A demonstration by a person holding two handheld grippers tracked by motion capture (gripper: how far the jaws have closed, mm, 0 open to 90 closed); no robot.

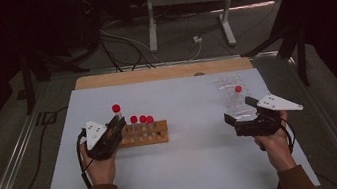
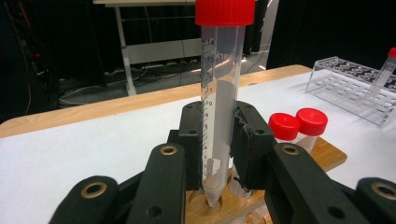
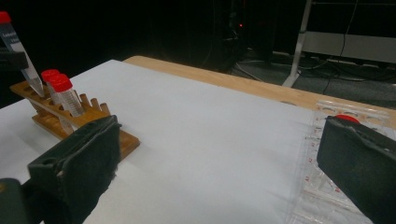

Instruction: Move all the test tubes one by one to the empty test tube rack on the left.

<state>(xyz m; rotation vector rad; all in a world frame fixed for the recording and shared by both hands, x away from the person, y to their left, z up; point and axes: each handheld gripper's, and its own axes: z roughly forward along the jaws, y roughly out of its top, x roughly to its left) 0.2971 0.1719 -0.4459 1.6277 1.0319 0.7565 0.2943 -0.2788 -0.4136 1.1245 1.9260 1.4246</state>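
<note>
Red-capped and see-through, the tube (image 2: 219,100) is sitting between the two black jaws of the left hand-held gripper (image 2: 219,149), and the jaws are squeezing it tight. Its pointy tip is hanging just over a hole at the end of the wooden rack (image 1: 149,133), so it looks like the tube is being lifted out, though it could also be going in. Three more red-capped tubes (image 1: 142,121) are standing in that rack. Over on the other side of the white tabletop (image 1: 191,162), the right hand-held gripper (image 1: 243,125) is waiting with its jaws wide apart and nothing in them. It is resting just beside the clear plastic rack (image 1: 234,100), which is already holding one tube (image 1: 238,90). Next, the left hand probably needs to lift the tube straight up until the tip is free, keep it upright, and carry it across to the clear rack.
</note>
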